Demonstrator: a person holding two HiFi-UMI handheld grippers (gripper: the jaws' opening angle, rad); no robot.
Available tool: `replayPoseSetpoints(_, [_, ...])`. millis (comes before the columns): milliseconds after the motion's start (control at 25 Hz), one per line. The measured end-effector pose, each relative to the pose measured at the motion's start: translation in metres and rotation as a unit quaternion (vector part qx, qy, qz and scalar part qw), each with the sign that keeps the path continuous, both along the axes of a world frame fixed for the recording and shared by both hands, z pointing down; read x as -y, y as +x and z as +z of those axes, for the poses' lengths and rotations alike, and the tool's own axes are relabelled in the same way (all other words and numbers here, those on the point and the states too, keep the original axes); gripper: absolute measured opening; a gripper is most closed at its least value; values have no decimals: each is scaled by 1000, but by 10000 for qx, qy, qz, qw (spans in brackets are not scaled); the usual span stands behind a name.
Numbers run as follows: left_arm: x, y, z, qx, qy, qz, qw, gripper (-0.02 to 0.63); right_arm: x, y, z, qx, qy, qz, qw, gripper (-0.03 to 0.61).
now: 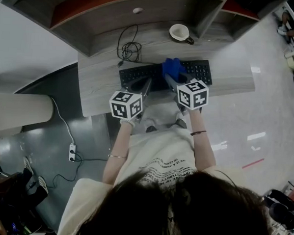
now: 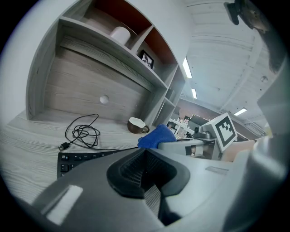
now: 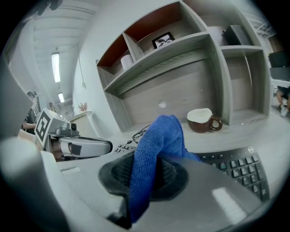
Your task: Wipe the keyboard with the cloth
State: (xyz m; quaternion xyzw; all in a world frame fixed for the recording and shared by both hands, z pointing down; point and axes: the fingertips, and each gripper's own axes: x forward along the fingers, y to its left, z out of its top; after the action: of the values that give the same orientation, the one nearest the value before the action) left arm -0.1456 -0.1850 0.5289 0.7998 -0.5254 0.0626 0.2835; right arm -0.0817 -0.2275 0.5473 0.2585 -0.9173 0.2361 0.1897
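A black keyboard lies on the grey wooden desk. My right gripper hangs over the keyboard's middle, shut on a blue cloth that bunches up beyond the jaw tips. In the right gripper view the cloth is pinched between the jaws, with the keyboard's number keys to its right. My left gripper is over the keyboard's left part, its jaws shut with nothing between them. In the left gripper view, the cloth and keyboard lie beyond it.
A brown-and-white cup stands at the back of the desk, right of a coiled black cable. Shelves rise behind the desk. A power strip and cords lie on the floor at the left.
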Motion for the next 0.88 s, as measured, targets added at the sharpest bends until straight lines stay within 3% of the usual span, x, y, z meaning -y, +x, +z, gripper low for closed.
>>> replayPoseSetpoints(880, [-20, -40, 3, 28, -8, -78, 10000, 2, -15, -39, 0, 15, 28, -53, 10000, 58])
